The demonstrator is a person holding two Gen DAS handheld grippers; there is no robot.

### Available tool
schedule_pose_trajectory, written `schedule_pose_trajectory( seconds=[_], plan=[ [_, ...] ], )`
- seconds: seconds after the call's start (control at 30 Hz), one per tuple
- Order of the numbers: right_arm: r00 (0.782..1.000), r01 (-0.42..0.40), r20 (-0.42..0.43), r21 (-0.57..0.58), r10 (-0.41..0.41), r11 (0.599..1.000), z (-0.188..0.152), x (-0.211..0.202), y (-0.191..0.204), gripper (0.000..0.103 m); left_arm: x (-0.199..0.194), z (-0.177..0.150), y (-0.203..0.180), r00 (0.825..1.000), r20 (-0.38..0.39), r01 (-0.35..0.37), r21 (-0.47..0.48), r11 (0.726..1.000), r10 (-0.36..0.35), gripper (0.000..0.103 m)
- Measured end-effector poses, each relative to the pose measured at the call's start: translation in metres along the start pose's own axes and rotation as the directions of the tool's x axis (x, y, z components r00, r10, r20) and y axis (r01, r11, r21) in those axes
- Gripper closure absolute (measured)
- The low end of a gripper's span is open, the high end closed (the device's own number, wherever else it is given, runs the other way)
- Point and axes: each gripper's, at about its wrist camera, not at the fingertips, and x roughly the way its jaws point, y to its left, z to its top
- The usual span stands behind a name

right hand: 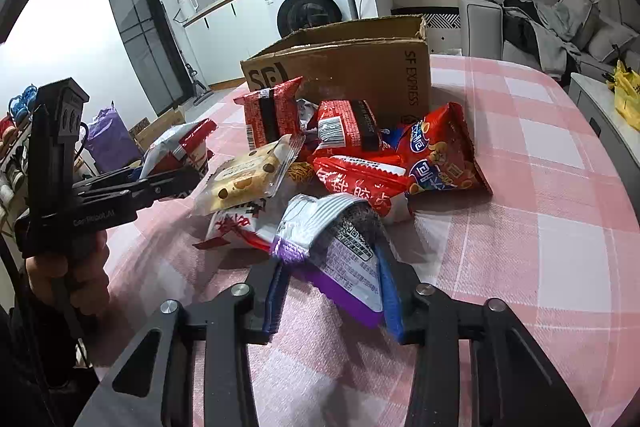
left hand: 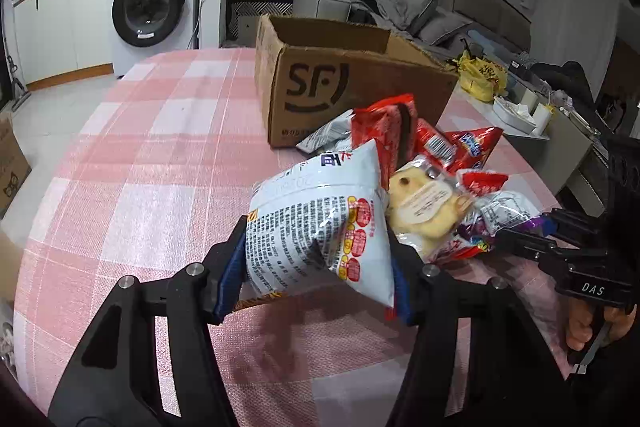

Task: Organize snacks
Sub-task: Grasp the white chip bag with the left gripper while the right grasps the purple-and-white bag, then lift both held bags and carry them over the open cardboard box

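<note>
Left gripper (left hand: 316,259) pinches a white snack bag (left hand: 320,223) raised above the pink checked tablecloth (left hand: 140,167); right gripper (right hand: 332,291) pinches a purple-edged packet (right hand: 340,251) at the snack pile (right hand: 352,155). Open SF cardboard box (left hand: 340,83) behind; washing machine (left hand: 154,7) beyond. Both grippers reach in level.

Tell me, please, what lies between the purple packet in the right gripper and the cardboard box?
In the right wrist view, the snack pile lies between the purple packet, clamped in the right gripper, and the cardboard box: red packets and a clear-wrapped cake.
</note>
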Motion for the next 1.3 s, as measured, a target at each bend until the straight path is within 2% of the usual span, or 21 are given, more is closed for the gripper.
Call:
schedule_pose_trajectory(
  seconds=[0.23, 0.57, 0.8, 1.1, 1.3],
  plan=[
    [0.999, -0.020, 0.036, -0.001, 0.020, 1.000, -0.004, -0.021, 0.002, 0.070, -0.012, 0.001, -0.006, 1.000, 0.024, -0.001, 0.010, 1.000, 0.000, 0.047],
    [0.995, -0.065, 0.079, 0.031, 0.063, 0.997, -0.018, -0.048, 0.002, 0.072, -0.028, 0.001, -0.014, 0.999, 0.050, 0.000, 0.025, 1.000, -0.001, 0.046],
    [0.985, -0.091, 0.148, 0.033, 0.086, 0.995, -0.013, -0.070, 0.006, 0.072, -0.041, 0.004, -0.021, 0.997, 0.081, -0.004, 0.040, 0.999, 0.000, 0.046],
    [0.971, -0.088, 0.225, 0.003, 0.085, 0.996, 0.019, -0.084, 0.016, 0.072, -0.060, 0.023, -0.026, 0.992, 0.129, -0.008, 0.051, 0.999, 0.001, 0.046],
    [0.965, -0.083, 0.252, 0.024, 0.075, 0.996, 0.044, -0.085, 0.011, 0.072, -0.065, 0.043, -0.029, 0.988, 0.156, -0.020, 0.058, 0.998, 0.011, 0.046]
  ],
)
